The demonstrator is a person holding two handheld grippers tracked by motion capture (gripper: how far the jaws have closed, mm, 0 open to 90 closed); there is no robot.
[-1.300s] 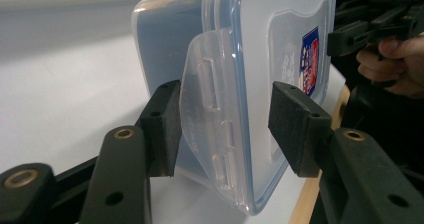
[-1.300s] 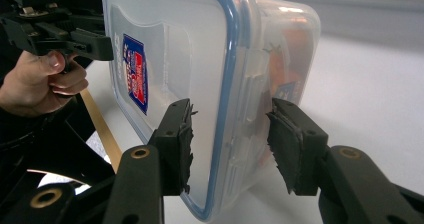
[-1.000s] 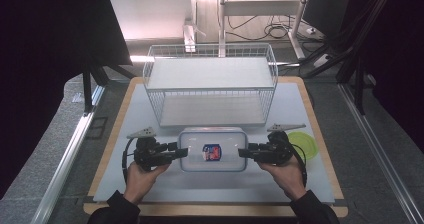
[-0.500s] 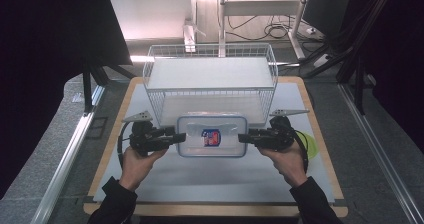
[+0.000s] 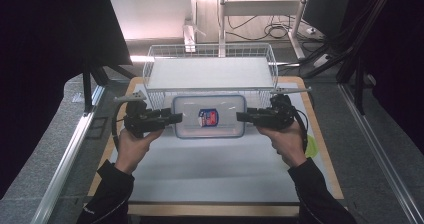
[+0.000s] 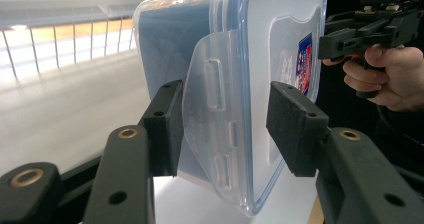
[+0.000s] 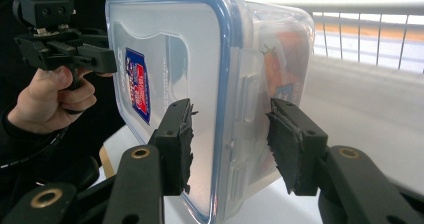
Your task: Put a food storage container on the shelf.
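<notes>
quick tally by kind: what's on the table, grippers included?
Grippers: 2 (left gripper, right gripper)
Lidded plastic container: 1
Wire basket: 1
White mat: 1
Green disc: 1
Total: 6

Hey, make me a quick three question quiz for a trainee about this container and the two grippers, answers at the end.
1. True or false: the left gripper and the right gripper are at opposite short ends of the plastic container.
2. What lies directly beyond the container in the high view? A) wire basket B) cardboard box C) metal pot
3. Fill in: the sticker on the container's lid is red and ____.

Key
1. True. Each gripper view shows its jaws on either side of a lid latch flap, with a gap on at least one side.
2. A, the wire basket.
3. Blue.
</notes>
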